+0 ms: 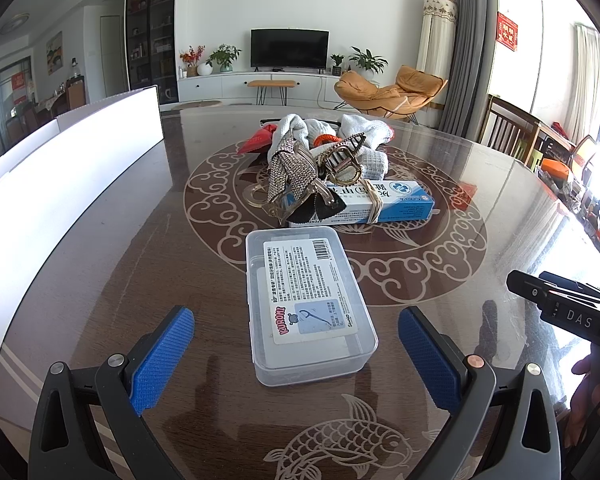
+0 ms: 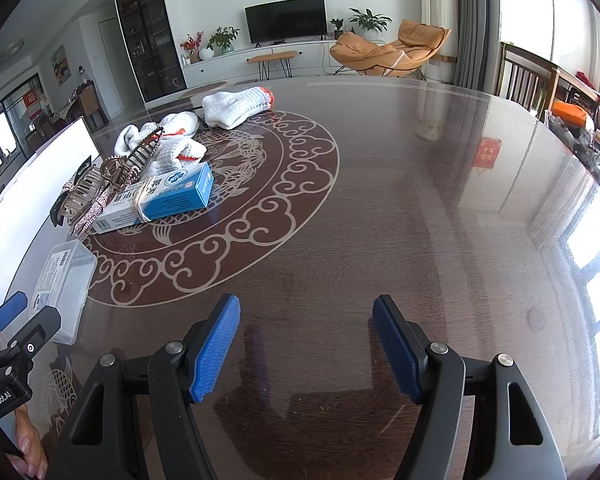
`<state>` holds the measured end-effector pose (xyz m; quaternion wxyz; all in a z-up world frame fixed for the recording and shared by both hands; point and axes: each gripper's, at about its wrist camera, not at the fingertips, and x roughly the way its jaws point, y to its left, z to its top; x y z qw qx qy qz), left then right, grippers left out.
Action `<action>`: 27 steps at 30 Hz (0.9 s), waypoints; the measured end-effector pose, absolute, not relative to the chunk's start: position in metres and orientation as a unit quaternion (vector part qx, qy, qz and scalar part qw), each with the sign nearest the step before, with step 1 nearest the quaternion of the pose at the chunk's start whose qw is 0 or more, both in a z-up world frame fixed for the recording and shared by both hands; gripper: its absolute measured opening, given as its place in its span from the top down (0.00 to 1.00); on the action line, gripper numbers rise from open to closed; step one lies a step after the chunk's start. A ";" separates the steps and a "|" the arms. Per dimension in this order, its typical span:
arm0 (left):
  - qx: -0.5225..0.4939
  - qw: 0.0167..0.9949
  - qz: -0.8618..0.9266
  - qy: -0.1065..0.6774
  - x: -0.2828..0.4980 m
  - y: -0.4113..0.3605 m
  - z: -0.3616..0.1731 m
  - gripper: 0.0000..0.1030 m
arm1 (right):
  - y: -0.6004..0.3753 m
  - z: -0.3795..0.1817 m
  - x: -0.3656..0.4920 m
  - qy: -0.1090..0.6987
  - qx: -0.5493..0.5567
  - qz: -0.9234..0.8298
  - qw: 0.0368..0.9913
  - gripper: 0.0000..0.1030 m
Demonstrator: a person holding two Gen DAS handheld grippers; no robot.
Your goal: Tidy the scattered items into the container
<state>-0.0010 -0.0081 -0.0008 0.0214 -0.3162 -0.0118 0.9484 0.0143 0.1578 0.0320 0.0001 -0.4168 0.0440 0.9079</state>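
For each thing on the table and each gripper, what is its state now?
left gripper: open, fingers either side of the box, not touching it.
right gripper: open, holds nothing, over bare table.
clear plastic box: lid shut, lying flat.
blue and white carton: lying flat, rubber band around it.
hair claw clips: piled against the carton.
white gloves: crumpled, loose on the table.

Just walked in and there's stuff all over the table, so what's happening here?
A person holds a gripper in each hand over a dark patterned table. The left gripper is open, straddling a clear plastic box with its lid shut, not yet gripping. The right gripper is open over bare tabletop. Beyond lie hair claw clips, a blue-and-white carton and white gloves, untouched.
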 end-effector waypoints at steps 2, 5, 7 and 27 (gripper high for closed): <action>-0.317 0.022 0.948 -0.013 -0.001 -0.008 -0.001 0.00 | 0.158 0.032 0.014 0.044 -0.417 0.908 0.000 0.32; -0.318 0.022 0.948 -0.014 0.000 -0.008 0.000 0.00 | 0.158 0.031 0.014 0.045 -0.417 0.908 -0.001 0.32; -0.318 0.022 0.948 -0.014 -0.001 -0.008 -0.001 0.00 | 0.157 0.031 0.014 0.046 -0.417 0.908 -0.001 0.32; -0.318 0.021 0.948 -0.014 0.000 -0.008 0.000 0.00 | 0.158 0.029 0.012 0.049 -0.417 0.908 -0.001 0.32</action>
